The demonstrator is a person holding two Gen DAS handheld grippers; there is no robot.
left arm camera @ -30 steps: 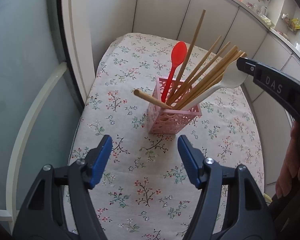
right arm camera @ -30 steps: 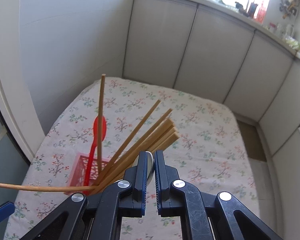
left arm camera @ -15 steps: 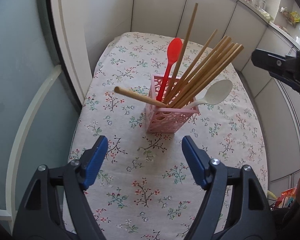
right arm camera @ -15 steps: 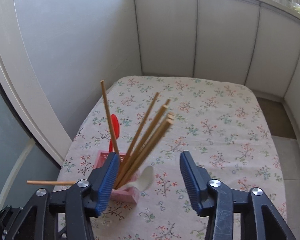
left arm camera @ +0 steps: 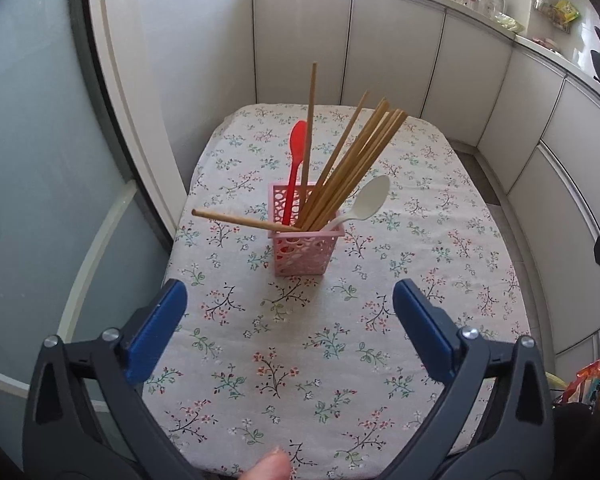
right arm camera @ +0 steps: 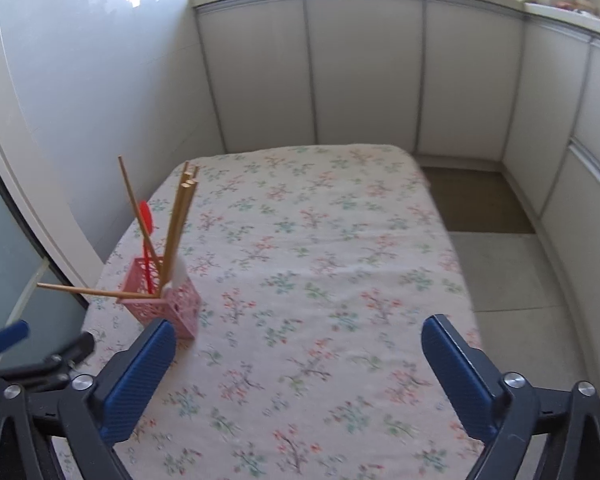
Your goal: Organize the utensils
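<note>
- Left wrist view: the pink holder point(left arm camera: 304, 250) is being shown on the floral tablecloth point(left arm camera: 340, 340), chopsticks point(left arm camera: 352, 168), red spoon point(left arm camera: 294, 168) and white spoon point(left arm camera: 366, 202) standing inside.
- Left gripper point(left arm camera: 290, 320) is being held wide, empty.
- Right gripper point(right arm camera: 300, 364) is being held wide, empty.

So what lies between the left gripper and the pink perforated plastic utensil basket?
Only bare floral tablecloth between the left gripper and the pink perforated plastic utensil basket, seen in the left wrist view.

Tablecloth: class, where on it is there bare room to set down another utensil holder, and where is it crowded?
Bare tablecloth runs right of the pink basket to the table's right edge, behind it to the far edge, and in front, up to the open left tool. The right tool, also open, looks over that wide stretch. Crowded: only around the basket, where chopsticks and the white spoon fan outward.
</note>
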